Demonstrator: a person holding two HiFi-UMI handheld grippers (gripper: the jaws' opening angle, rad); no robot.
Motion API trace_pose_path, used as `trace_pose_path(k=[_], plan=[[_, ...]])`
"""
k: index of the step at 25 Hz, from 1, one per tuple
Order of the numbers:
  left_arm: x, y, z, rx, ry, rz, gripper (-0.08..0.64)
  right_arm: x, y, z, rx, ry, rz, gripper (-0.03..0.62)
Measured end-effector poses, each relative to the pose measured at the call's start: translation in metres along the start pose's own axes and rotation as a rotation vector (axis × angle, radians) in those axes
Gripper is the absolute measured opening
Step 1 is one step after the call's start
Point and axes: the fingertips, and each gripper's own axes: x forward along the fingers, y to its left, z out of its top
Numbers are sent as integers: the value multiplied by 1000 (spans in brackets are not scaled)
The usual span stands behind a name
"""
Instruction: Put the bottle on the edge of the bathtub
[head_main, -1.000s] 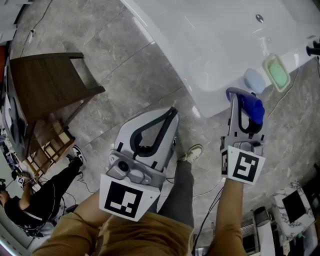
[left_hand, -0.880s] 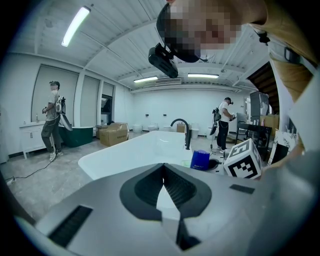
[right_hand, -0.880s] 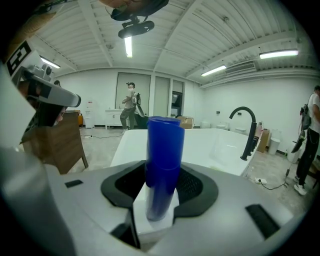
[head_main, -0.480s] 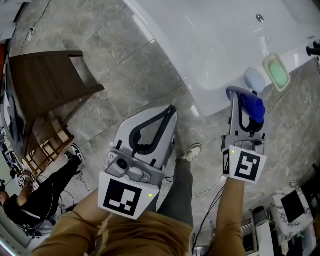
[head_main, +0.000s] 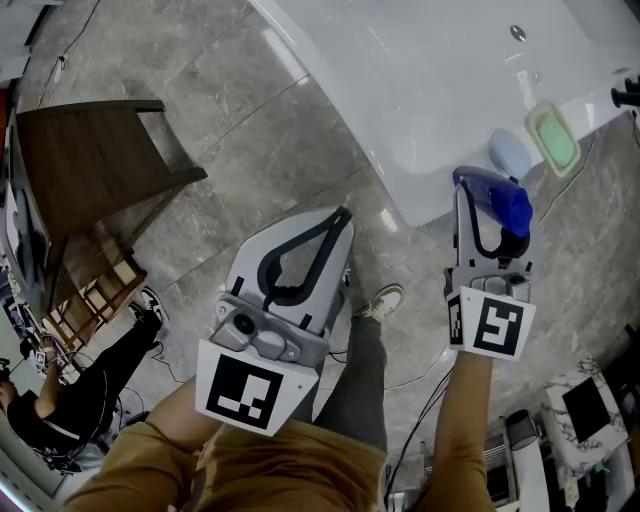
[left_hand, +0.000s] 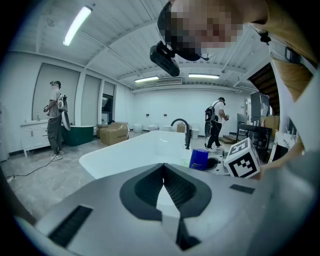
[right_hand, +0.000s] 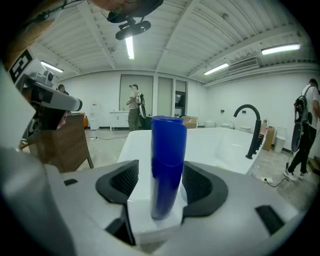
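Left gripper (head_main: 345, 218) (left_hand: 163, 167): held over the floor, short of the bathtub. Its jaws are together at the tips, with nothing between them.
Right gripper (head_main: 488, 200) (right_hand: 167, 170): reaches to the near corner of the bathtub. Its jaws have just been opening and now stand apart, with the bottle between them. A strip of white rim shows between the bottle and one pad.
Bottle (head_main: 500, 203) (right_hand: 167, 160) (left_hand: 199, 159): a blue cylinder standing upright on the flat white edge of the bathtub, at its near corner.
Bathtub (head_main: 420, 90) (right_hand: 215, 145) (left_hand: 135, 150): white and glossy, set at an angle across the floor.
Pale blue oval (head_main: 510, 155): lies on the same rim just beyond the bottle; what it is cannot be told.
Soap dish (head_main: 553, 138): green, on the rim next to the pale blue oval and farther from the bottle.
Faucet (right_hand: 252, 127) (left_hand: 184, 131): black and arched, rising from the rim past the soap dish.
Floor (head_main: 250, 130): grey stone tiles, with the wearer's shoe (head_main: 383, 303) between the two grippers.
Wooden stool (head_main: 100, 165): dark brown, well apart from the bathtub on the left of the head view.
Seated person (head_main: 80, 400): in dark clothes, at the lower left of the head view.
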Motion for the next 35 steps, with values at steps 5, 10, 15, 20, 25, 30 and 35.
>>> trace_pose_path(k=[5, 10, 15, 20, 25, 30, 35], plan=[[-4, -1, 0, 1, -4, 4, 8, -2, -1, 2, 13, -7, -1, 285], [-9, -8, 2, 1, -7, 8, 8, -11, -2, 2, 8, -8, 4, 288], [-14, -18, 6, -2, -4, -1, 8, -19, -3, 4, -6, 0, 6, 290], [-21, -22, 20, 8, -24, 3, 8, -29, -2, 7, -12, 14, 19, 291], [-30, -26, 32, 14, -42, 5, 8, -41, 0, 15, -38, 15, 29, 290], [-36, -35, 47, 14, -73, 3, 8, -57, -3, 18, -61, 48, 32, 290], [-47, -41, 53, 12, -82, -2, 8, -68, 4, 23, -70, 73, 47, 288]])
